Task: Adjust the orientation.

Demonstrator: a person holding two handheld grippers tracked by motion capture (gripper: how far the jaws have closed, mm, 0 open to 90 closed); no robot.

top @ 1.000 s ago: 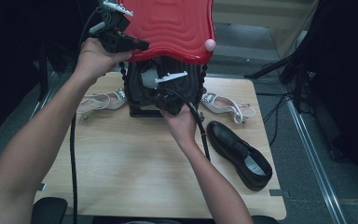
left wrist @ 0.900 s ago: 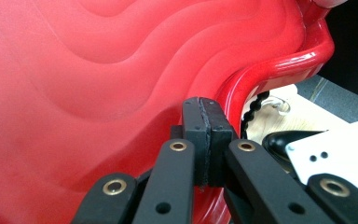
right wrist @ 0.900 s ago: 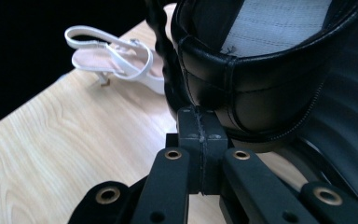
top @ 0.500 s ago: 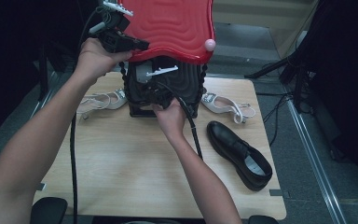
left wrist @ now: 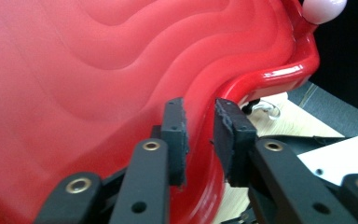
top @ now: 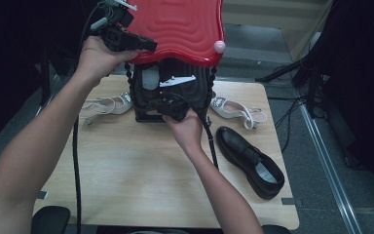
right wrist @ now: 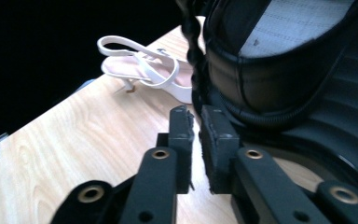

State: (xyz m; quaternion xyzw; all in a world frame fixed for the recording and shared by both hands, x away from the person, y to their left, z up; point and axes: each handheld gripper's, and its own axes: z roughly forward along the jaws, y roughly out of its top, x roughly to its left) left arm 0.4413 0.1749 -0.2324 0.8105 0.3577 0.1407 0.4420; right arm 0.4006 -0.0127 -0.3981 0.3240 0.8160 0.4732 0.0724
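My left claw (left wrist: 199,135) pinches the red lid's (top: 185,27) rim, holding it up; my right claw (right wrist: 196,140), nearly closed and empty, sits by the black shoe (right wrist: 279,60) inside the box (top: 148,100). If the rim slips, the lid drops onto my hand.

The red lid (top: 180,29) hides the black container's (top: 173,92) top — its far edge cut off; the right gripper's (top: 173,105) jaws are obscured.
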